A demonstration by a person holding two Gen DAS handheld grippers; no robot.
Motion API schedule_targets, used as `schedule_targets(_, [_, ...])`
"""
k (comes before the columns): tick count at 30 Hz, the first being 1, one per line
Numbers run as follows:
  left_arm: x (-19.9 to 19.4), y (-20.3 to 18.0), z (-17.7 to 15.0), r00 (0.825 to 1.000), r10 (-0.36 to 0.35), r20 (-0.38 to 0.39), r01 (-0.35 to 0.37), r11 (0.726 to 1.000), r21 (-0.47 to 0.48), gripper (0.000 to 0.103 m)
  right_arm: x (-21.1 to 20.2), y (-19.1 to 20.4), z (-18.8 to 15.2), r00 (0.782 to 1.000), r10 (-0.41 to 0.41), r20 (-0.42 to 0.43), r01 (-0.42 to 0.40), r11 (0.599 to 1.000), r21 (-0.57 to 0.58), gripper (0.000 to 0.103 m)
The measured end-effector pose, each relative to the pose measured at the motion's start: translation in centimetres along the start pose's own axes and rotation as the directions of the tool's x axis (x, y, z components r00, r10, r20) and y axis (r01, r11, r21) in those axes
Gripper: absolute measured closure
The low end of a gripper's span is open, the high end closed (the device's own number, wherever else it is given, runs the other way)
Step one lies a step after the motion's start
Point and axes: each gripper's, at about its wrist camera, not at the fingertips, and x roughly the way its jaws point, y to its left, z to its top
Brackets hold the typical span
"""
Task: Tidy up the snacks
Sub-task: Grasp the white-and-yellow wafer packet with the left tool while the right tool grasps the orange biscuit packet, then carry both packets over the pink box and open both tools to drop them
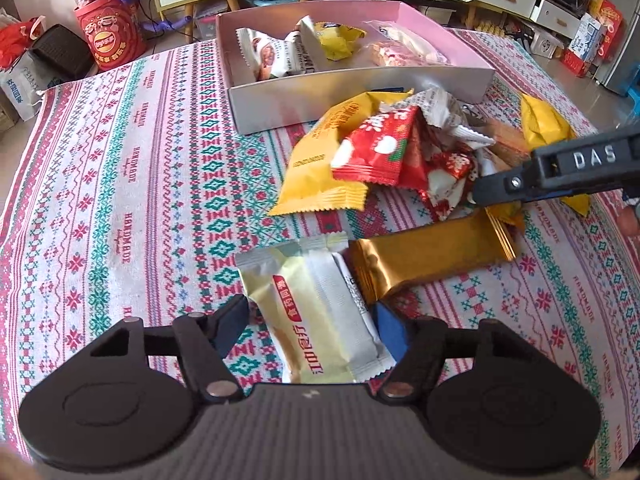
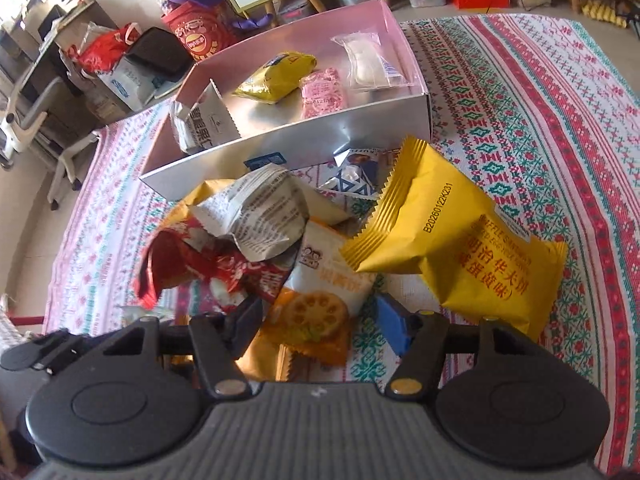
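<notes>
Cream-and-white packet [image 1: 320,312] is being straddled on the patterned cloth [image 1: 120,200] by the left gripper [image 1: 316,320], jaws partly closed, contact unclear, while the lotus-root snack packet [image 2: 316,312] is being bracketed by the right gripper [image 2: 320,320] below the pink box [image 2: 408,60].

Woven patterned cloth [image 1: 120,184] with a rough knit-like texture, glossy gold foil bar wrapper [image 1: 428,260], shiny yellow plastic waffle packet [image 2: 472,248], smooth silvery cardboard box [image 2: 288,140], matt black plastic left claw [image 1: 316,316]
</notes>
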Motion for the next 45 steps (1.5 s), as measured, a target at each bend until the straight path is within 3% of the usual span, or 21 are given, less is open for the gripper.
schedule_targets(8, [0.0,1.9,0.5,1.000,0.025,-0.018,-0.026,0.998,-0.051,0.028,-0.5,-0.2,-0.5,0.994,-0.110,-0.006,0.109,0.992,-0.066,0.049])
schedule_targets(23, [0.4,1.4,0.5,1.000,0.027,-0.009,-0.028,0.999,-0.038,0.024,0.4,2.3,-1.8,0.980,-0.194,0.037,0.196,0.945,-0.261,0.038])
schedule_targets(26, [0.3,1.4,0.4,1.000,0.023,-0.006,-0.024,0.999,-0.036,0.027,0.3,2.2,-1.7,0.980,-0.193,0.052,0.200,0.943,-0.265,0.048])
schedule_targets(28, [0.2,1.5,0.4,1.000,0.020,-0.002,-0.020,0.999,-0.037,0.033,0.2,2.2,-1.5,0.980,-0.189,0.055,0.197,0.944,-0.265,0.064])
schedule_targets(32, [-0.2,1.6,0.5,1.000,0.008,0.003,-0.007,0.999,-0.051,0.048,0.1,2.1,-1.4,0.981,-0.186,0.050,0.193,0.947,-0.258,0.067])
schedule_targets(45, [-1.0,2.1,0.9,0.999,-0.034,0.015,0.035,0.995,-0.092,0.049,-0.8,2.1,-1.1,0.991,-0.131,0.020,0.132,0.965,-0.225,0.068])
